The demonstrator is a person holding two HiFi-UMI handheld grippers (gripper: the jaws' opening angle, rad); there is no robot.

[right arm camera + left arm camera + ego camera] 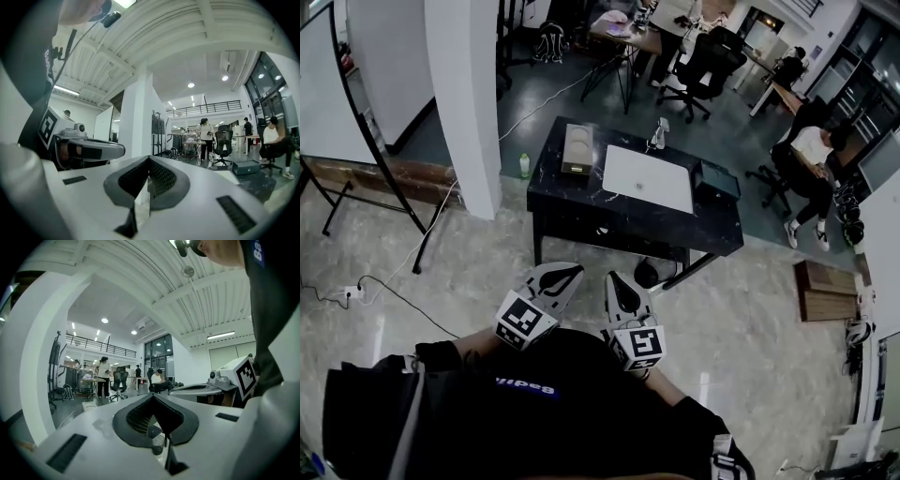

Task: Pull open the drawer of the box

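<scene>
Both tongs are held low against the person's chest at the bottom centre of the head view, well apart from the black table (581, 211) in the middle of the frame. The left tongs (568, 272) have their jaws together on nothing, and so do the right tongs (616, 281); each gripper view shows the dark pads meeting at the tip with only the room beyond. On the table lie a tan box (577, 148) toward its left end, a white sheet (647, 178) in the middle and a dark box (715, 178) at its right end. I cannot tell which of the two boxes has the drawer, and both are too small to show whether a drawer stands out or sits flush. So the task's progress cannot be read here; in any case neither pair of tongs is near a box. Only the head view shows the whole table layout. The right gripper view catches the dark box at its lower right, and the left gripper view shows the people and chairs far off rather than the boxes.
</scene>
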